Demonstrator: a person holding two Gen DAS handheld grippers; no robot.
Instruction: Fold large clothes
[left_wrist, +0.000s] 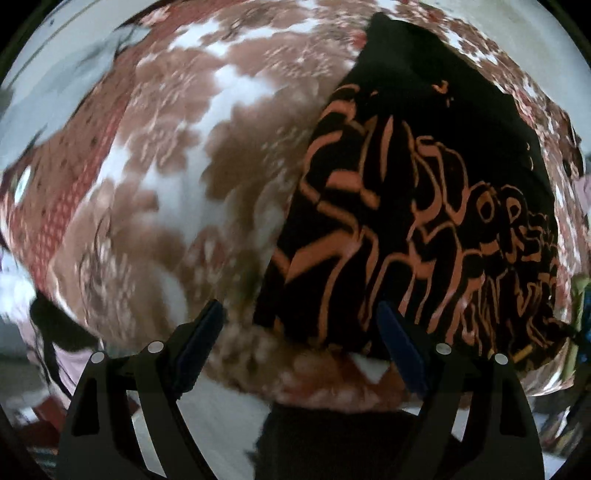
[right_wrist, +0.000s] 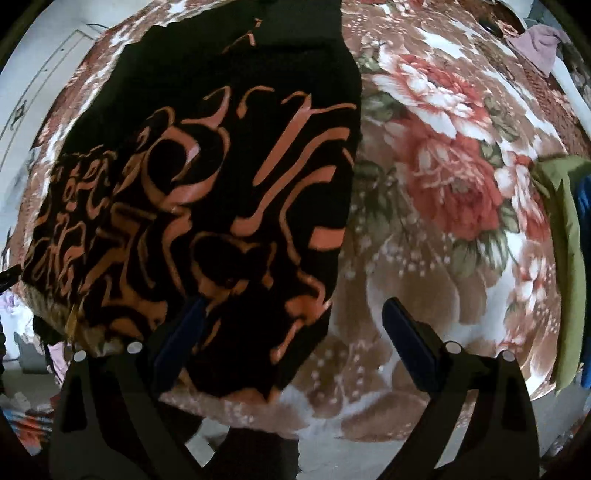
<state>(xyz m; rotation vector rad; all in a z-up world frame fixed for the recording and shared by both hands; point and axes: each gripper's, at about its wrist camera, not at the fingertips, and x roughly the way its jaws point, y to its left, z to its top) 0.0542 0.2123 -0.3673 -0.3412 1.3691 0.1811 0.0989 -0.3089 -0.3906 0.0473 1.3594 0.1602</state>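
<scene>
Fingers of the left gripper (left_wrist: 299, 325) are seen spread wide with nothing between them, held above a floral blanket (left_wrist: 159, 177). At the right of this blurred view, a black garment (left_wrist: 424, 206) with orange lettering is laid flat on the blanket.

Right wrist view: the right gripper (right_wrist: 295, 321) is likewise spread and empty. Its left finger (right_wrist: 181, 339) is seen over the garment (right_wrist: 192, 192). An olive cloth (right_wrist: 561, 236) is seen at the blanket's (right_wrist: 436, 192) right edge.

Black tongs (left_wrist: 299, 332), blue pads (right_wrist: 410, 347), silver screws.
</scene>
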